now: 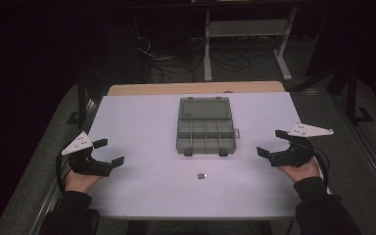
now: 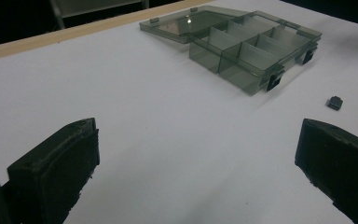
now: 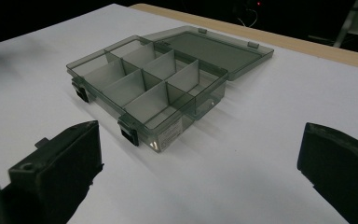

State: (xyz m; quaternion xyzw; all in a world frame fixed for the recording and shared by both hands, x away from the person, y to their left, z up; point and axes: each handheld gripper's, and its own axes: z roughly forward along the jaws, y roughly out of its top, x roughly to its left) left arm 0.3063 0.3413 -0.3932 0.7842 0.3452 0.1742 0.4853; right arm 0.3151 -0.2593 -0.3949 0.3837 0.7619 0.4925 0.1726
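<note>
A white bench (image 1: 142, 127) is seen under dim light, with a strip of bare wood along its far edge; the room behind is lost in darkness apart from a pale metal frame (image 1: 247, 34) and some cables on the floor. At the bench's middle, toward the far side, a smoky transparent compartment box (image 1: 206, 132) lies open, its lid (image 1: 204, 107) folded flat behind it. 2 dark latches are carried on its near wall. A small label on a side wall is caught in the right gripper view, but its print cannot be read. The left claw (image 1: 108, 152) is held at the left edge, jaws wide apart, nothing between them. The right claw (image 1: 273, 142) is held likewise at the right edge, spread and empty. Just in front of the box, 1 small dark piece (image 1: 202, 175) lies alone; its kind cannot be made out.
</note>
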